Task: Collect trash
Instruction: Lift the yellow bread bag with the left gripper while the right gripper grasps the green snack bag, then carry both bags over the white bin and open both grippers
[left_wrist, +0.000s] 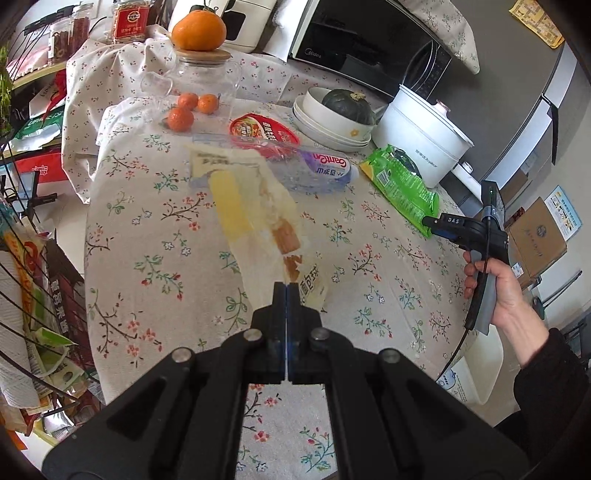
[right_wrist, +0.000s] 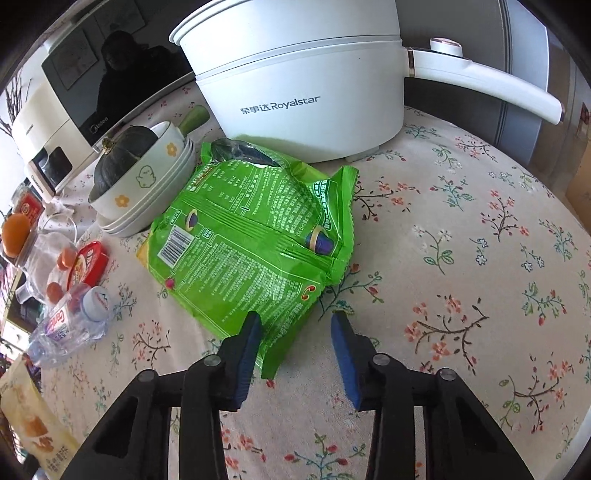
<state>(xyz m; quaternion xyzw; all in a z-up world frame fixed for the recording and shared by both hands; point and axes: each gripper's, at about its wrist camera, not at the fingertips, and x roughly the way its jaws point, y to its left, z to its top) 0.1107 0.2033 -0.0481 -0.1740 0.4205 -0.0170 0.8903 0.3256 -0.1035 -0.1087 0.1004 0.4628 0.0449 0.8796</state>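
A long translucent cream-and-yellow plastic bread wrapper (left_wrist: 255, 218) hangs from the left gripper (left_wrist: 286, 286), whose fingers are pressed together on its near end; the rest trails above the floral-cloth table (left_wrist: 155, 236). A crinkled bright green foil snack bag (right_wrist: 251, 236), printed side up, lies flat on the table against a white electric pot (right_wrist: 303, 85). The right gripper (right_wrist: 295, 332) sits with fingers spread, the bag's near corner between them. A crushed clear plastic bottle with a purple label (left_wrist: 317, 171) lies beside a red-lidded instant noodle cup (left_wrist: 264, 131). Stacked white bowls (right_wrist: 147, 199) hold a dark green squash (right_wrist: 122, 155). The wrapper's print is too blurred to read.
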